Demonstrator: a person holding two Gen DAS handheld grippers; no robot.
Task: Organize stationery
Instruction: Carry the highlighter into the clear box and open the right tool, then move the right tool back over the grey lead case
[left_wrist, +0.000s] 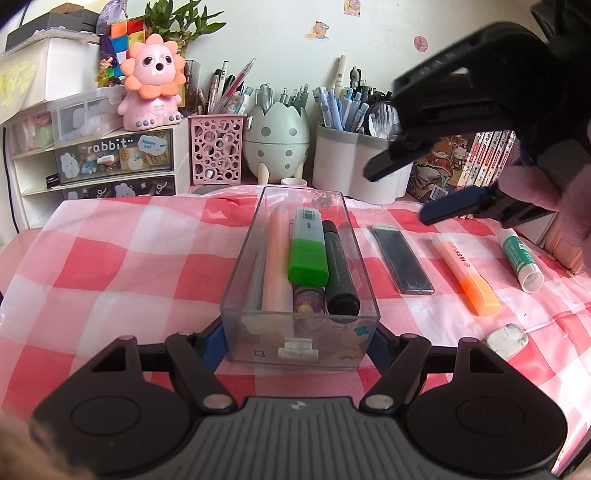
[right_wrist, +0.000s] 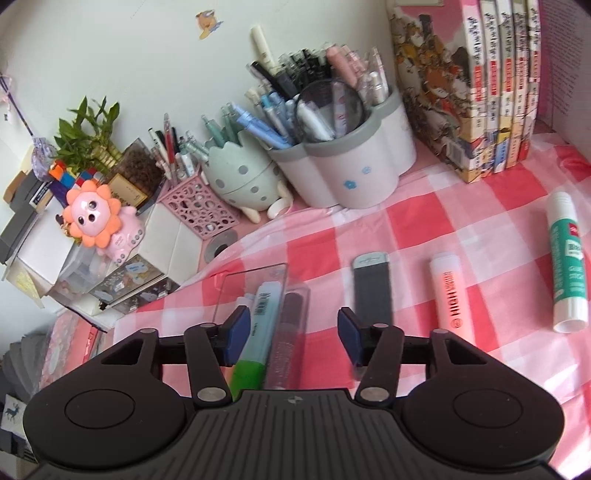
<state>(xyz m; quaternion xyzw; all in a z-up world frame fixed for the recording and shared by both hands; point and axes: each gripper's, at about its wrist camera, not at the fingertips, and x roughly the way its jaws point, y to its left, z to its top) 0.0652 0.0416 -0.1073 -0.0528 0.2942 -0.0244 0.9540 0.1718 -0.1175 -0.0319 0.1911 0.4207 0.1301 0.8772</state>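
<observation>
Left gripper: the left gripper sat low on the table, its 2 blue-padded fingers spread wide on either side of the near end of the clear rectangular plastic organizer box; whether the pads pressed the walls could not be told.

Organizer box: it stood on the red-and-white checked tablecloth, directly ahead of the left gripper, and held a pale pink marker, a green-capped highlighter, a black marker and a grey pen, all lying lengthwise.

Right gripper: the right gripper hung in the air above the far right part of the box, jaws wide apart and empty; the left wrist view showed it raised at upper right.

Loose items: right of the box, in a row, lay a flat dark grey case, an orange-capped pink highlighter and a green-and-white glue stick; all 3 were apart from both grippers.

Eraser: a worn white eraser lay near the table's front, right of the left gripper.

Background: pen holders and a pink lion figure stood along the wall.
</observation>
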